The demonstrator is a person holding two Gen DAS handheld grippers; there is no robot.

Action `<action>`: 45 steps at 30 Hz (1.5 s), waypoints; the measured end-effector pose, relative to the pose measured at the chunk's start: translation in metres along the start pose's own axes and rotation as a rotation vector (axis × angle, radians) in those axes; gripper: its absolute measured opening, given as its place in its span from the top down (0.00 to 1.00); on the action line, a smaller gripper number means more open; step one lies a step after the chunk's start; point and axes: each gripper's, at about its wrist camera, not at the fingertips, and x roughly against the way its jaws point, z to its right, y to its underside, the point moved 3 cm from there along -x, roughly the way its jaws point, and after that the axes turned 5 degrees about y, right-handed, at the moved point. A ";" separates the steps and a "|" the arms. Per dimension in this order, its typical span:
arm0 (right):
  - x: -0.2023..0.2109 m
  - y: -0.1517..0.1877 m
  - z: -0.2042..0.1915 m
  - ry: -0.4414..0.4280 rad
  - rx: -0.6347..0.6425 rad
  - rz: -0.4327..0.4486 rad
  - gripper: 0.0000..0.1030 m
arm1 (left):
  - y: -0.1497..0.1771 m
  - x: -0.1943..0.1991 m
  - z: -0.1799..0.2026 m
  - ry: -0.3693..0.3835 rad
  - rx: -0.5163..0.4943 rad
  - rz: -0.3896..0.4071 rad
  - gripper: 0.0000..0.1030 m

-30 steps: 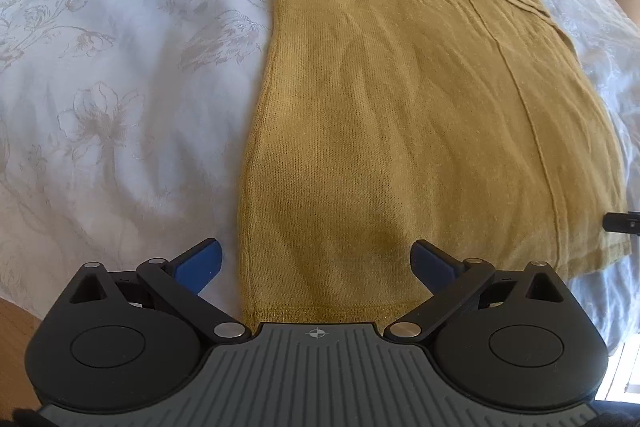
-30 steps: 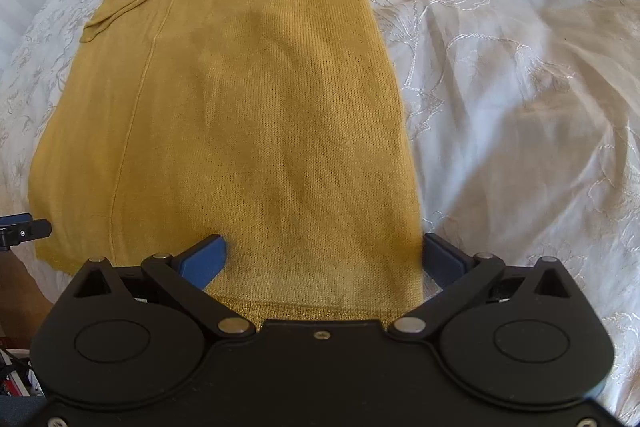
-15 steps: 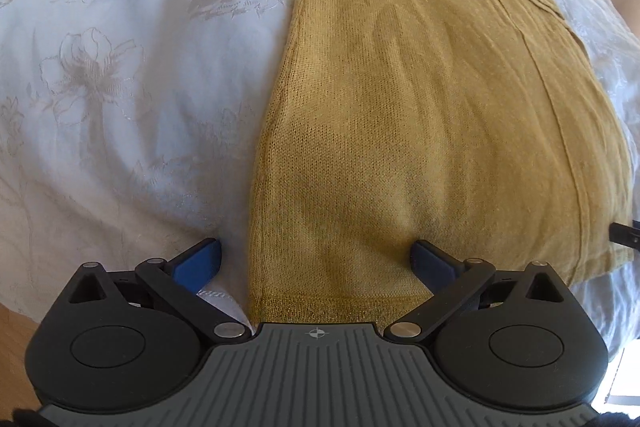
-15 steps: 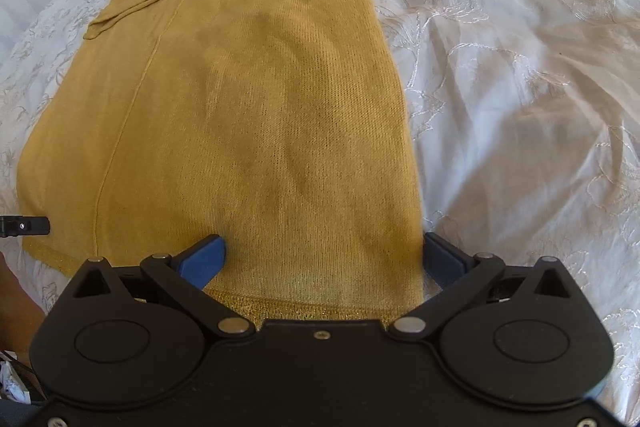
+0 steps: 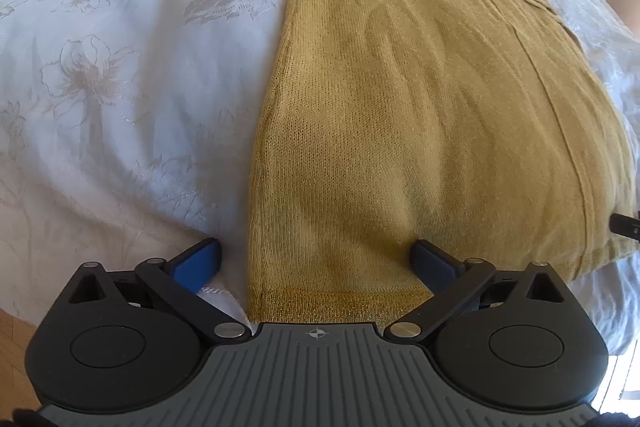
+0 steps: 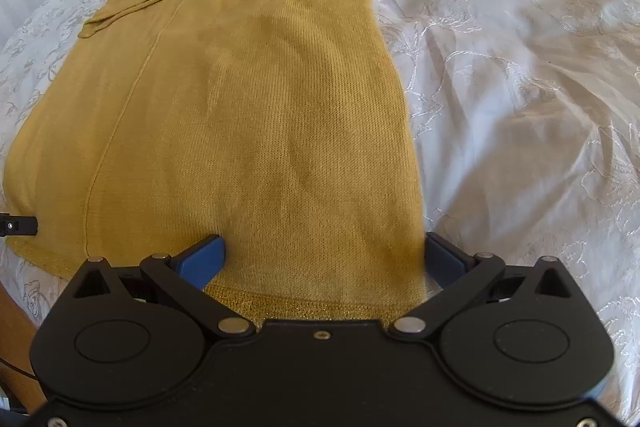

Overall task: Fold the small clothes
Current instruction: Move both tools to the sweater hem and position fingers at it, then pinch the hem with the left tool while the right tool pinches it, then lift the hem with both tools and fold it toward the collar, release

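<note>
Both tools wide apart at the near hem of the knit on the bed.

My left tool (image 5: pixel 316 259) stands wide, its left finger over the bedspread (image 5: pixel 120 99) just past the knit's (image 5: pixel 400 115) left edge, its right finger on the cloth; the hem runs straight ahead of it, close to the tool's body. My right tool (image 6: pixel 324 255) is wide too, left finger on the knit (image 6: pixel 248 115), right finger at the knit's right edge where the bedspread (image 6: pixel 520 87) begins. Neither grips anything that I can see. The mustard knit lies flat, stretching away ahead of both tools, with a folded band across its far end. From each tool I glimpse the other's dark tip at the frame's side, near the hem.
</note>
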 end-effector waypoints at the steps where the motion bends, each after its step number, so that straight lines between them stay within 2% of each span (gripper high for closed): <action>1: 0.000 0.000 0.000 0.000 -0.003 0.003 0.00 | 0.003 0.000 0.001 -0.002 -0.016 0.007 0.00; 6: 0.002 0.001 0.001 -0.003 -0.012 0.002 0.00 | 0.007 0.003 0.007 -0.008 -0.074 0.019 0.02; 9: 0.002 0.000 0.003 -0.012 -0.016 -0.003 0.00 | 0.005 0.012 0.003 -0.003 -0.053 0.051 0.16; 11: 0.002 0.000 0.005 -0.023 -0.020 -0.004 0.00 | 0.006 0.018 0.001 -0.003 -0.044 0.072 0.30; 15: 0.002 0.000 0.011 -0.059 -0.024 0.001 0.00 | 0.007 0.023 0.000 0.008 -0.049 0.078 0.43; 18: 0.004 -0.001 0.016 -0.092 -0.012 -0.007 0.00 | 0.007 0.030 -0.002 0.014 -0.055 0.075 0.57; 20: 0.005 -0.001 0.017 -0.110 0.001 -0.015 0.00 | 0.003 0.029 0.002 0.013 -0.056 0.080 0.74; 24: 0.008 -0.002 0.020 -0.148 -0.002 -0.031 0.01 | -0.001 0.029 0.000 0.033 -0.006 0.064 0.83; 25: 0.009 -0.002 0.022 -0.163 -0.015 -0.036 0.04 | -0.001 0.029 -0.001 0.039 0.009 0.063 0.84; 27: 0.013 -0.003 0.026 -0.178 -0.043 -0.039 0.20 | -0.002 0.029 -0.002 0.045 0.024 0.059 0.85; 29: 0.017 -0.003 0.035 -0.199 -0.089 -0.051 0.50 | -0.003 0.030 -0.002 0.049 0.027 0.050 0.86; 30: 0.017 -0.002 0.040 -0.233 -0.120 -0.075 0.60 | -0.003 0.032 -0.003 0.055 0.036 0.046 0.87; 31: 0.017 -0.002 0.043 -0.263 -0.147 -0.100 0.86 | -0.004 0.033 -0.004 0.069 0.052 0.047 0.91; 36: 0.042 -0.016 0.045 -0.353 -0.193 -0.062 0.86 | -0.018 0.055 -0.010 0.181 0.189 0.107 0.94; 41: 0.066 -0.055 0.041 -0.428 -0.217 0.034 0.86 | -0.050 0.082 -0.005 0.184 0.214 0.203 0.94; 45: 0.067 -0.096 0.040 -0.467 -0.217 0.096 0.86 | -0.084 0.096 -0.005 0.169 0.241 0.283 0.94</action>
